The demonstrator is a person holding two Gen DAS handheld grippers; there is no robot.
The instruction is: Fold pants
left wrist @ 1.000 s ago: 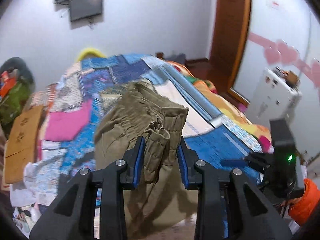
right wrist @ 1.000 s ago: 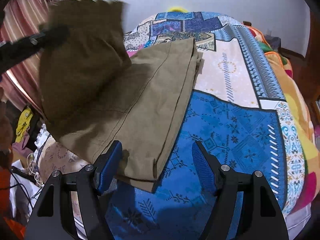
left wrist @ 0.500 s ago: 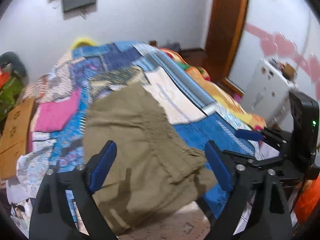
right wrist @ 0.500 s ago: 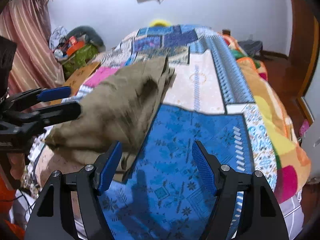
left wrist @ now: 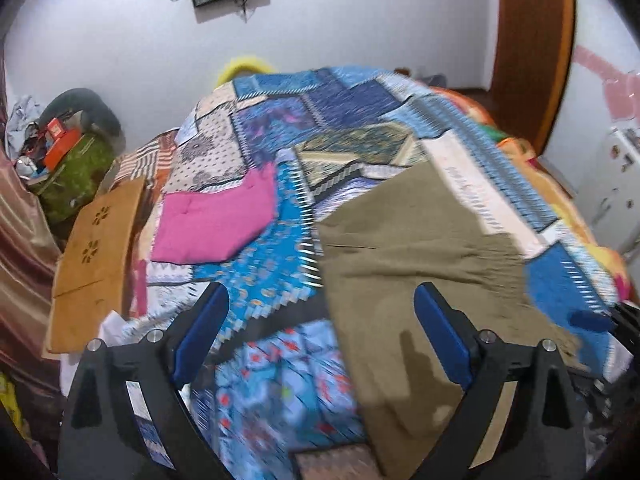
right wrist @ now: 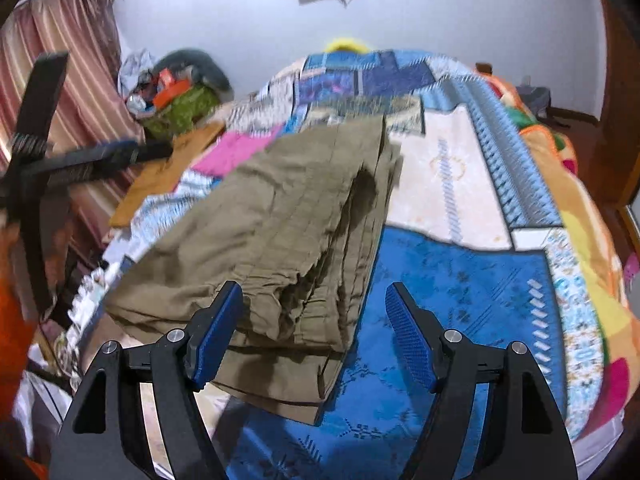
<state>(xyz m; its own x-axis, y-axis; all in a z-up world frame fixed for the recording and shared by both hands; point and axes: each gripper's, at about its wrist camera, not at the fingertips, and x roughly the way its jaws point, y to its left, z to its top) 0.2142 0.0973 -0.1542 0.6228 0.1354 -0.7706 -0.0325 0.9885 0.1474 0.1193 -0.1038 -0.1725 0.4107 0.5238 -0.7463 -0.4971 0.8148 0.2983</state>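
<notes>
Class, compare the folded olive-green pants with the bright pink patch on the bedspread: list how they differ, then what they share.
1. The folded olive-green pants are a separate garment lying on the patchwork bedspread; the bright pink patch looks like part of it.
2. The pants are stacked in layers with wrinkles; the patch lies flat and smooth.
3. The pants cover more area than the patch.
Shared: both are plain, unpatterned cloth.

left tool (left wrist: 320,332) has its blue pads spread wide and still opening, nothing pinched between them. olive pants (left wrist: 424,276) lie folded on the patchwork bed cover (left wrist: 276,264), mostly under the right-hand pad. pink patch (left wrist: 216,224) sits further up.
</notes>
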